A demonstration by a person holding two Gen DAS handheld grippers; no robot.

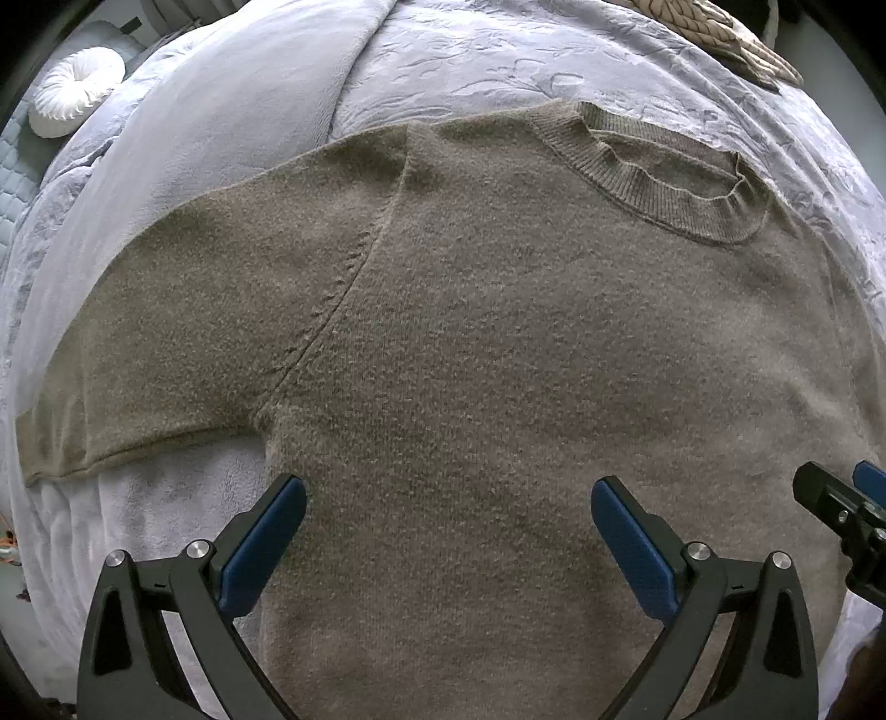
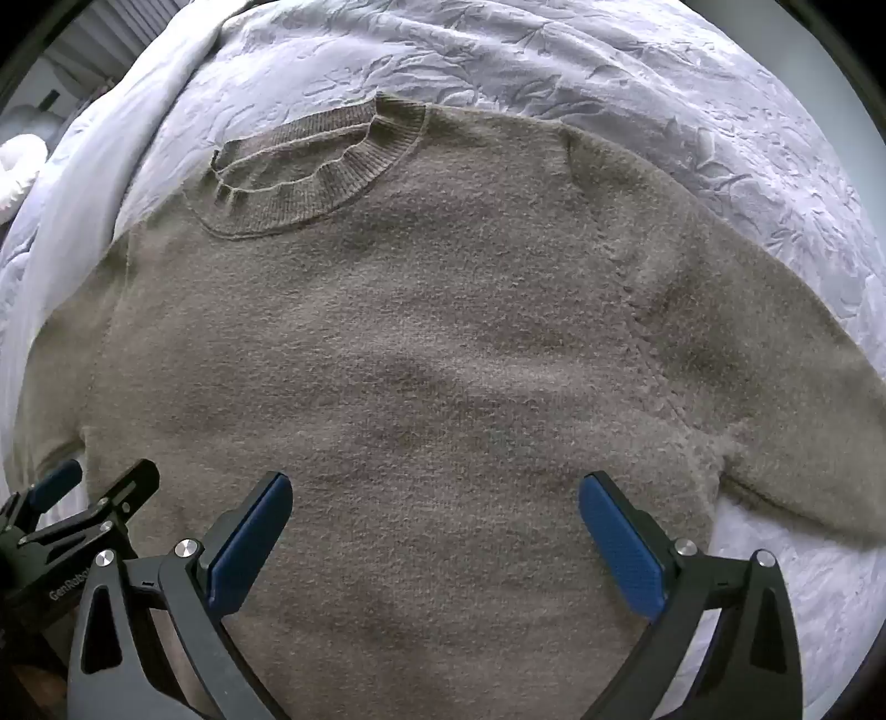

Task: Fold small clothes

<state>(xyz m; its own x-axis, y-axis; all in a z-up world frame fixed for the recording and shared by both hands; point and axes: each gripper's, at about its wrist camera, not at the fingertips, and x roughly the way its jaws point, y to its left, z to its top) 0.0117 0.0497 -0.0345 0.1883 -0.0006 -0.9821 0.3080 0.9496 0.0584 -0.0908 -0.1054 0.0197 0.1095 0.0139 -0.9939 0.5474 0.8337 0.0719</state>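
A taupe short-sleeved knit sweater (image 1: 498, 343) lies flat and spread out on a pale lilac bed cover (image 1: 232, 111), ribbed collar (image 1: 675, 183) at the far side. My left gripper (image 1: 448, 498) hangs open above the sweater's lower body near its left side, nothing between the blue pads. In the right wrist view the same sweater (image 2: 421, 343) fills the frame, collar (image 2: 310, 166) far left. My right gripper (image 2: 434, 493) is open over the lower body near the right sleeve (image 2: 775, 399). Each gripper shows at the edge of the other's view.
A white round ruffled cushion (image 1: 75, 97) sits at the far left of the bed. A beige cable-knit item (image 1: 714, 33) lies at the far right. The embossed cover (image 2: 554, 61) stretches beyond the collar.
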